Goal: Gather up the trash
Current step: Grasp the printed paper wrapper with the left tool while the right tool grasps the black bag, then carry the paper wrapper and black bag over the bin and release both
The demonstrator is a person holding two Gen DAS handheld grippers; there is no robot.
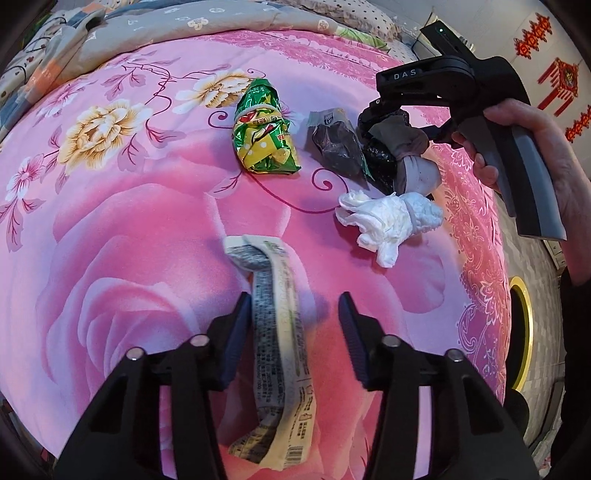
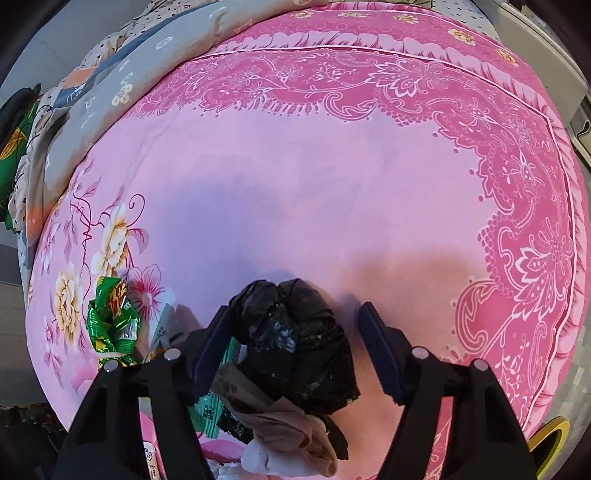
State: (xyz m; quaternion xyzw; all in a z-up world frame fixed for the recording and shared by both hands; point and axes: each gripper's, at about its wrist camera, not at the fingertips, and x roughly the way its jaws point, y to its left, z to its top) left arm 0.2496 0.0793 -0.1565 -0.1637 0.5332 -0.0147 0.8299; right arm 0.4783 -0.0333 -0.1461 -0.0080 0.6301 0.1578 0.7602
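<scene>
Where the pink floral bedsheet (image 1: 122,236) ends, a grey patterned quilt (image 1: 207,20) lies bunched, with red paper ornaments (image 1: 533,38) on the wall, seen only from the left wrist. That view shows the left gripper (image 1: 293,321), fingers apart astride a cream printed wrapper (image 1: 279,306), a green snack bag (image 1: 264,129) and white tissue (image 1: 388,218). The right gripper (image 2: 291,328), fingers wide, straddles a black crumpled bag (image 2: 295,332).
</scene>
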